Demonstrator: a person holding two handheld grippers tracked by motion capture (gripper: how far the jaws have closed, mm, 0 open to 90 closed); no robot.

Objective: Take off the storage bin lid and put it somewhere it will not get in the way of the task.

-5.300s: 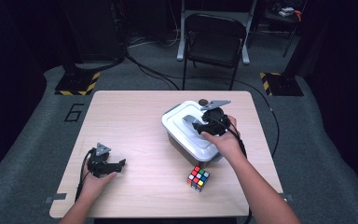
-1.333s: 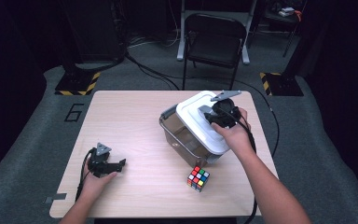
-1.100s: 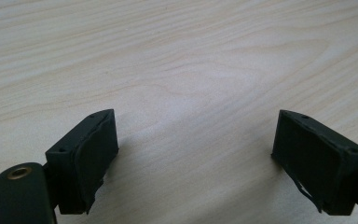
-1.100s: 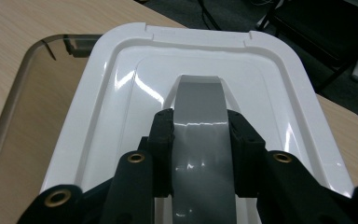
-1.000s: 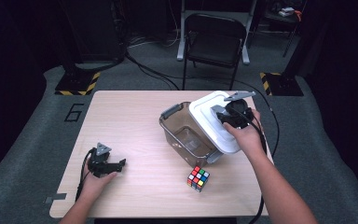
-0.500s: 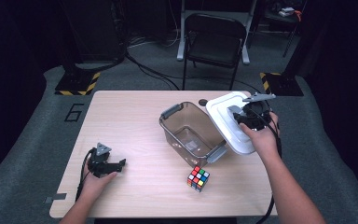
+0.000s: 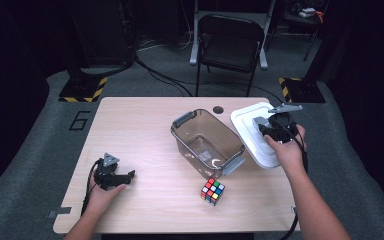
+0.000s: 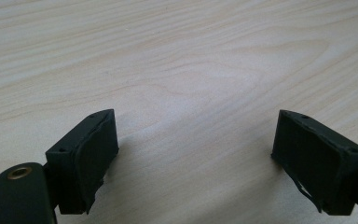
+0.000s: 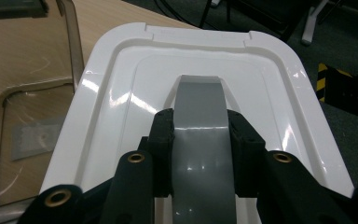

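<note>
An open, clear brown-tinted bin (image 7: 207, 142) with grey end latches stands right of the table's middle and has nothing inside. Its white lid (image 7: 247, 125) hangs to the right of it, over the table's right edge. My right gripper (image 7: 266, 125) is shut on the lid's grey handle (image 9: 200, 100). In the right gripper view the right gripper (image 9: 200, 128) pinches that handle from both sides, with the white lid (image 9: 121, 93) below and the bin's rim (image 9: 74, 42) at left. My left gripper (image 7: 125, 176) rests open on the table's front left. The left gripper (image 8: 196, 140) has bare wood between its jaws.
A Rubik's cube (image 7: 213, 191) lies on the wooden table (image 7: 140, 130) just in front of the bin. A small hole (image 7: 218, 109) marks the tabletop behind the bin. A black folding chair (image 7: 230, 45) and floor cables are beyond the far edge.
My right gripper has lifted the white lid off the bin and carried it rightward to the table's right edge, leaving the bin open. The left gripper has stayed put.
</note>
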